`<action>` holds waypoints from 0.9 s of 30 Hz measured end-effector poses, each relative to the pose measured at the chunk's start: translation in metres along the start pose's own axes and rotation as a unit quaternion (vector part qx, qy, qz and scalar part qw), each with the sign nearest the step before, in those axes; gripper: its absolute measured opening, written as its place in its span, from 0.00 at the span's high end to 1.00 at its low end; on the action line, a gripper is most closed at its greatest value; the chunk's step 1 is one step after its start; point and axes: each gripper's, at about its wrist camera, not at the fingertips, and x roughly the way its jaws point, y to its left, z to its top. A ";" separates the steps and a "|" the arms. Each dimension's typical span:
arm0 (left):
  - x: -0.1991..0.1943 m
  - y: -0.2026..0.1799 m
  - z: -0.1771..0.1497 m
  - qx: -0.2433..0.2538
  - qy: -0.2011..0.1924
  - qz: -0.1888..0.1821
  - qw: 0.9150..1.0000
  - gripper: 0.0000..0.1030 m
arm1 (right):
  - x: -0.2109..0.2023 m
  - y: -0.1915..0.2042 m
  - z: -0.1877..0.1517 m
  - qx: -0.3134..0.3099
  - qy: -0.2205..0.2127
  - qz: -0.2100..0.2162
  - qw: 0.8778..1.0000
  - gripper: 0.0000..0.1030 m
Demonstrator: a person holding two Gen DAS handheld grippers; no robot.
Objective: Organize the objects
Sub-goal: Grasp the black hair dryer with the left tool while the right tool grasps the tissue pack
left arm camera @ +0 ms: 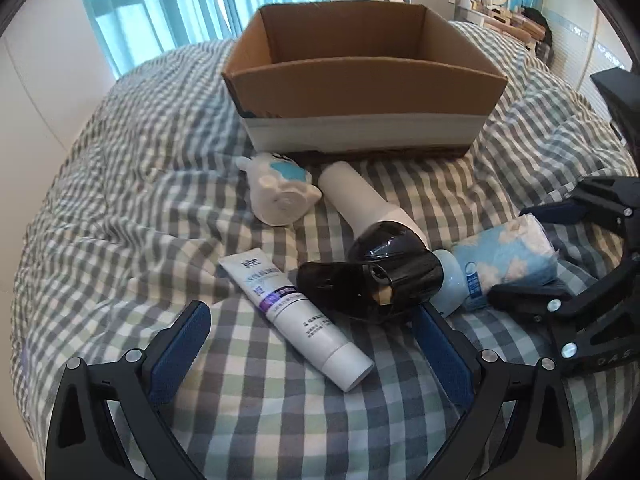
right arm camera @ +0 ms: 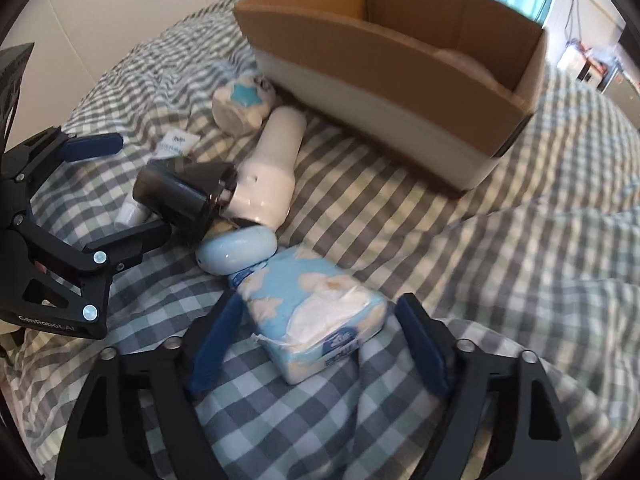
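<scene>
A white tube [left arm camera: 298, 318] lies on the checked bedcover between the fingers of my left gripper [left arm camera: 312, 312], which stands open around it without touching. In the right wrist view my right gripper [right arm camera: 320, 300] straddles a blue-and-white tissue pack [right arm camera: 316, 316]; the left pad brushes the pack and the right pad stands just clear, so the gripper is open. A white hair dryer [left arm camera: 360, 208] with a black nozzle, a light-blue oval object [left arm camera: 452, 280] and a white-and-blue toy [left arm camera: 280, 196] lie between the grippers and the cardboard box [left arm camera: 360, 92].
The box [right arm camera: 360, 52] stands open-topped at the far side of the bed, with something pale dimly visible inside. Rumpled checked bedcover [right arm camera: 520, 260] spreads to the right. Teal curtains [left arm camera: 140, 8] and a white wall lie beyond.
</scene>
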 end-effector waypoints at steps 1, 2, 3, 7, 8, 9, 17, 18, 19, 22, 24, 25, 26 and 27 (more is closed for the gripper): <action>0.002 -0.001 0.001 0.000 0.001 -0.005 1.000 0.00 | 0.001 0.000 0.000 -0.001 0.002 0.002 1.000 0.34; 0.003 -0.002 0.003 0.001 0.002 -0.009 1.000 0.00 | 0.000 0.000 0.000 -0.001 0.001 0.002 1.000 0.34; 0.004 -0.003 0.004 0.002 0.002 -0.012 1.000 0.00 | -0.002 -0.001 -0.001 0.001 -0.003 -0.001 1.000 0.35; 0.008 -0.012 0.013 0.013 0.000 -0.027 1.000 0.00 | -0.008 -0.001 -0.003 0.009 -0.025 -0.015 1.000 0.37; 0.009 -0.015 0.015 0.017 -0.001 -0.029 0.999 0.00 | -0.012 -0.003 -0.003 0.015 -0.034 -0.020 0.999 0.37; 0.011 -0.017 0.016 0.020 -0.001 -0.030 0.999 0.00 | -0.016 -0.006 -0.002 0.019 -0.039 -0.023 0.999 0.37; 0.034 -0.023 0.023 0.025 0.027 -0.037 0.999 0.20 | -0.019 -0.013 0.003 0.042 -0.062 -0.037 0.996 0.37; 0.034 -0.023 0.023 0.025 0.026 -0.037 0.999 0.20 | -0.022 -0.016 0.000 0.043 -0.062 -0.036 0.997 0.37; 0.034 -0.023 0.023 0.025 0.025 -0.036 0.999 0.20 | -0.021 -0.015 0.001 0.043 -0.062 -0.036 0.996 0.37; 0.032 -0.023 0.021 0.025 0.023 -0.034 0.999 0.21 | -0.022 -0.013 0.003 0.041 -0.065 -0.041 0.996 0.37; 0.028 -0.024 0.020 0.025 0.020 -0.026 0.999 0.21 | -0.027 -0.014 -0.001 0.039 -0.066 -0.048 0.996 0.37; 0.027 -0.025 0.020 0.026 0.019 -0.024 0.999 0.21 | -0.029 -0.013 -0.001 0.039 -0.068 -0.057 0.995 0.37; 0.024 -0.025 0.019 0.026 0.017 -0.023 0.999 0.21 | -0.031 -0.012 -0.001 0.038 -0.069 -0.062 0.995 0.37; 0.021 -0.024 0.018 0.025 0.015 -0.023 0.999 0.21 | -0.034 -0.012 -0.001 0.038 -0.071 -0.066 0.995 0.37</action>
